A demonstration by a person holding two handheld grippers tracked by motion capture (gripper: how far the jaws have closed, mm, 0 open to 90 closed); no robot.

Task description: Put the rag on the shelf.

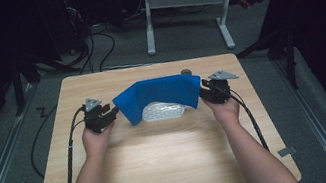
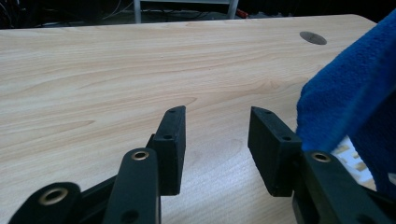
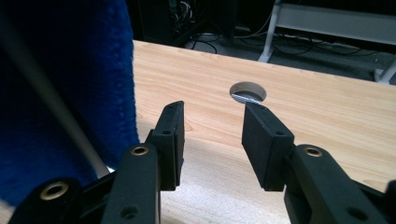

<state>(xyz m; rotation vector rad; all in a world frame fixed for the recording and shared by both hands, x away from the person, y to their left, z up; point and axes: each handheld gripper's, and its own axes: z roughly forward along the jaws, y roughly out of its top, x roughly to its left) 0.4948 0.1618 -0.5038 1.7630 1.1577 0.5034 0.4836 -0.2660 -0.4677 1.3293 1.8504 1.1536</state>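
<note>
The left gripper (image 1: 113, 112) stands with its jaws apart and nothing between them, just beside the blue cloth (image 1: 159, 93). The cloth arches over a white perforated tray (image 1: 163, 110) near the table's (image 1: 165, 172) far edge. The right gripper (image 1: 204, 89) is likewise spread and empty. Unsupported, the cloth may slump unevenly and leave part of the tray uncovered.

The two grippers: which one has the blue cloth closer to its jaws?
The right gripper: in the high view the blue cloth reaches its jaws, whereas the left gripper stands slightly apart from the cloth's edge. Both are open.
</note>
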